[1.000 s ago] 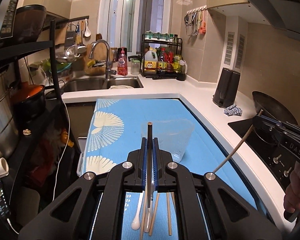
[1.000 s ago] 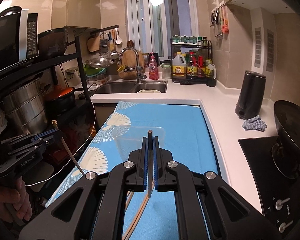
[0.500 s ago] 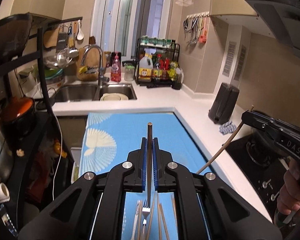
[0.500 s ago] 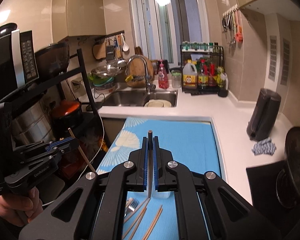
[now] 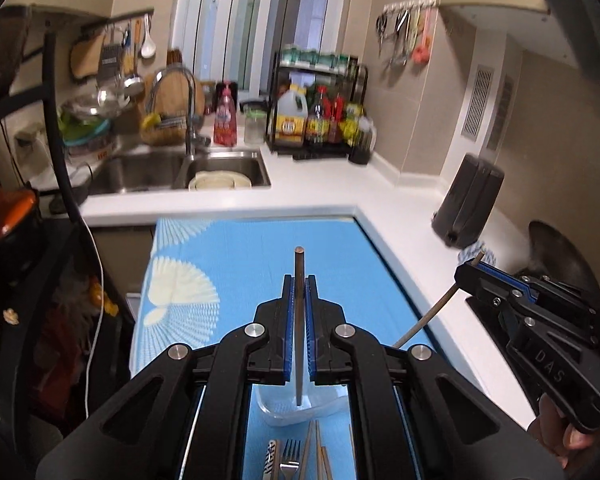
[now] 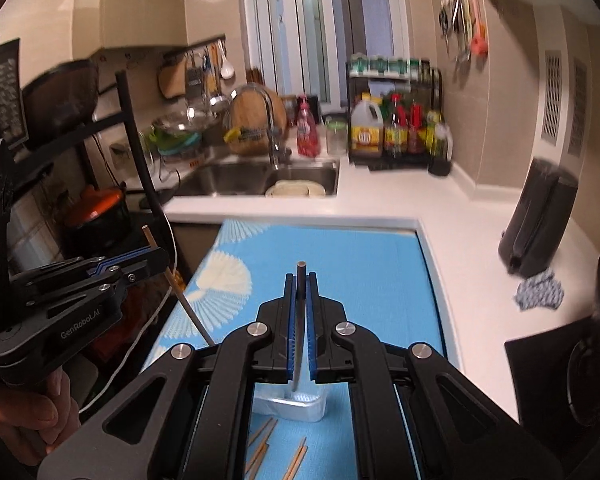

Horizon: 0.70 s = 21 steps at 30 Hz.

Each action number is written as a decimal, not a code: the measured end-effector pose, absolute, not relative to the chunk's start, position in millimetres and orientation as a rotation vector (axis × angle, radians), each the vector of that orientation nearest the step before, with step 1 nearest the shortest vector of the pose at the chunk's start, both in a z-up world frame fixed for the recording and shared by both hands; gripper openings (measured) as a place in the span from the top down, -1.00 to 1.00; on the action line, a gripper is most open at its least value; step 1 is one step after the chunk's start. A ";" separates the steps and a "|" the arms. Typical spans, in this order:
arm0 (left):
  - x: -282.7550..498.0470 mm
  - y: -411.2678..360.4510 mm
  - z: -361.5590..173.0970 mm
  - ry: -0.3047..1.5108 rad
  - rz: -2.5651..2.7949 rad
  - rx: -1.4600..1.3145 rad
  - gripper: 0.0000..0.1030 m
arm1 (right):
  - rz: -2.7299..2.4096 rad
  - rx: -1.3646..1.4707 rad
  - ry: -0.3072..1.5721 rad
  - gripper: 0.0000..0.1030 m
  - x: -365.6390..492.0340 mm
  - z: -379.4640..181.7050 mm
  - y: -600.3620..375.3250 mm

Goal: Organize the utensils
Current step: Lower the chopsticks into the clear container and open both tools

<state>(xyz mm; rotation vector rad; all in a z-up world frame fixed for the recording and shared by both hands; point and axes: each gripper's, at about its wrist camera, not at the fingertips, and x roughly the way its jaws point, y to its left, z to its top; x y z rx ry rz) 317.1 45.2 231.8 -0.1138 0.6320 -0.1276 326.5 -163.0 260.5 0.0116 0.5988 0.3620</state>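
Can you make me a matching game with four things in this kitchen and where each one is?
Things:
1. chopstick
2. fork
3. plate
4. clear tub

Places:
A. in the sink
B. lying flat on the blue mat, near the bottom edge
C. standing on the blue mat, under the chopstick's tip
D. pinched in the left gripper

Pairs: 1-D, 2-B, 3-A, 4-C
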 end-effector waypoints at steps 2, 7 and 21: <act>322.6 47.3 217.1 0.659 -0.132 -0.112 0.90 | 0.361 0.018 0.635 0.91 334.2 244.5 -163.3; 329.5 52.0 193.9 0.722 -0.142 -0.121 0.83 | 0.354 0.014 0.699 0.79 341.0 220.7 -162.6; 270.0 67.9 222.6 0.563 -0.105 -0.118 0.09 | 0.298 0.011 0.618 0.28 289.8 231.7 -185.8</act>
